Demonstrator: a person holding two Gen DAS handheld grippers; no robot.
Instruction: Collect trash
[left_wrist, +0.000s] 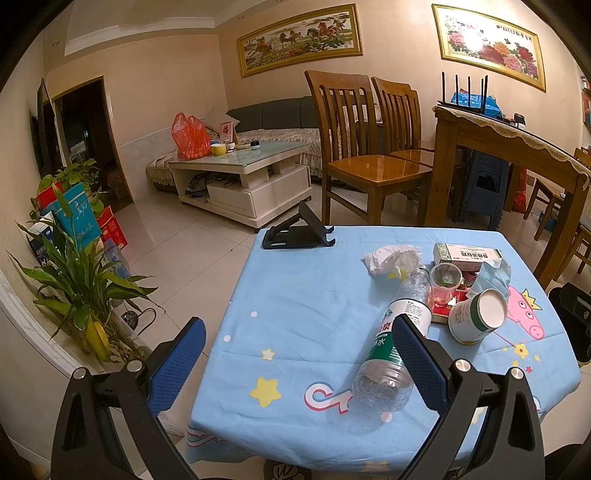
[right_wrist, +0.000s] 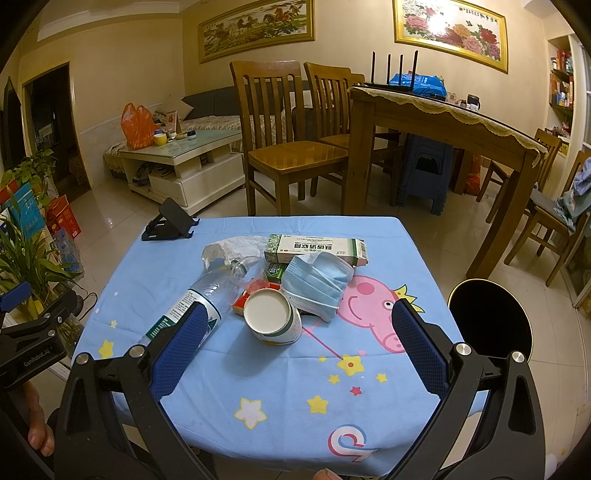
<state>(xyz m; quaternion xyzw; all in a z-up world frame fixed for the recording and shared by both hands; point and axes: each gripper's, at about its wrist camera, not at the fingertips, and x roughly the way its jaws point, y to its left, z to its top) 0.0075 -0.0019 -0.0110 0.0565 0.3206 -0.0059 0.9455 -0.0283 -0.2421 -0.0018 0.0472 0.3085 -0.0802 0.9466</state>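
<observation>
Both grippers, left and right, hover with jaws spread wide, holding nothing. Around the paper cup on the table: a plastic bottle lies left, crumpled tissue behind-left, a box behind, a face mask touching right.

Phone stand, wooden chairs

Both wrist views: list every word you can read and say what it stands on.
"GenRobot.AI": on the left gripper.
"WATER", "水": on the water bottle label; the rest too small.
Medicine box: Chinese print upside down, not legible.
Paper cup: print blurred.
</observation>
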